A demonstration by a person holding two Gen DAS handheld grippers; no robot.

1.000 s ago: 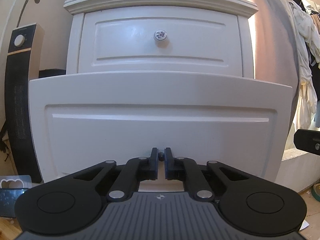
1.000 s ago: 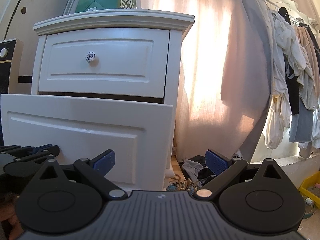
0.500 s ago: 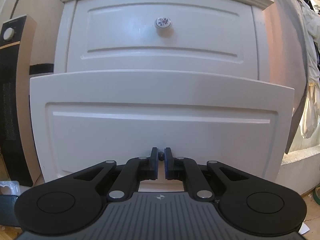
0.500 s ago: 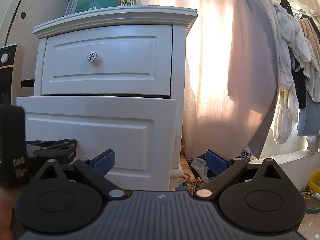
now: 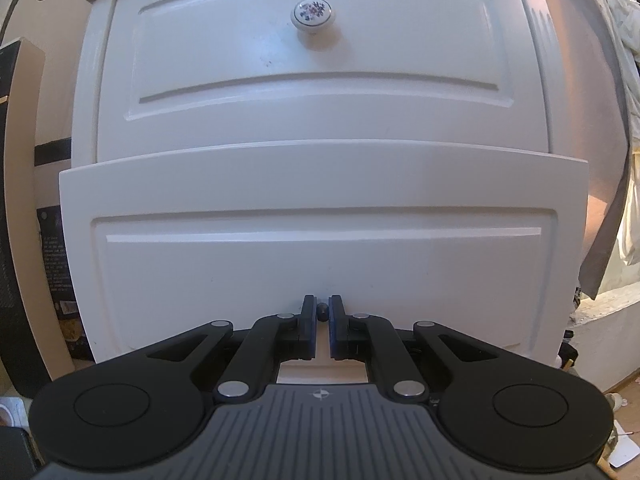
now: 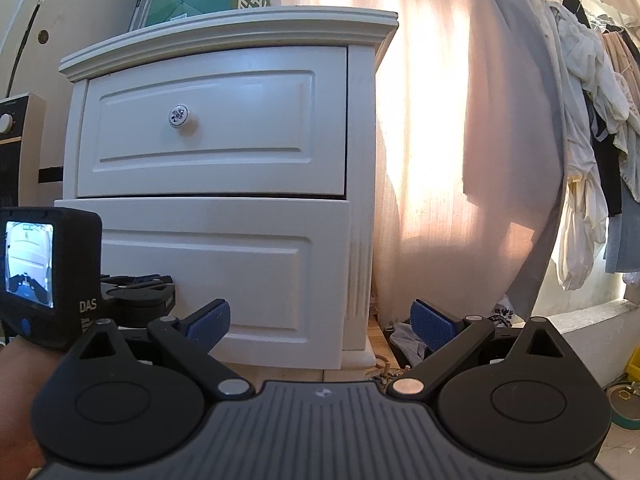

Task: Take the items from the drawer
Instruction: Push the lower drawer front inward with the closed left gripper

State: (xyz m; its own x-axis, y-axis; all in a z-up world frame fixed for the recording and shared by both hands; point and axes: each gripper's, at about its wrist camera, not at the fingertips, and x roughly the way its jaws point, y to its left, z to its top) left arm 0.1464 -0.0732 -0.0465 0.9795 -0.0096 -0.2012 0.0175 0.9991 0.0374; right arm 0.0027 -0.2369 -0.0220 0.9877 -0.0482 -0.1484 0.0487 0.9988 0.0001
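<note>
Left wrist view: left tongs (image 5: pixel 322 316) clenched on the small dark knob (image 5: pixel 322 310) of the lower drawer (image 5: pixel 320 248) — the knob sits right between the fingertips, low on the panel.
Drawer, left view: its front stands a little proud of the nightstand, top edge overlapping the foot of the upper drawer (image 5: pixel 316 64), which sits flush with its flowered knob (image 5: pixel 312 15) well above the tongs.
Items: none on show — the drawer's inside is hidden from this low angle, so where they lie I can't tell.
Right wrist view: right tongs (image 6: pixel 322 320) released, blue pads wide apart, holding nothing, hanging off the nightstand's (image 6: pixel 224 184) right front corner.
Left tongs, right view: seen at the left edge against the lower drawer (image 6: pixel 208 268), well left of the right tongs.
Reading the step: a slightly open drawer with the knob gripped fits opening or closing — the frames don't settle which.
Doing it well: keep the squeeze firm and move straight along the drawer's travel — a small round knob will slip under a sideways or upward tug.
</note>
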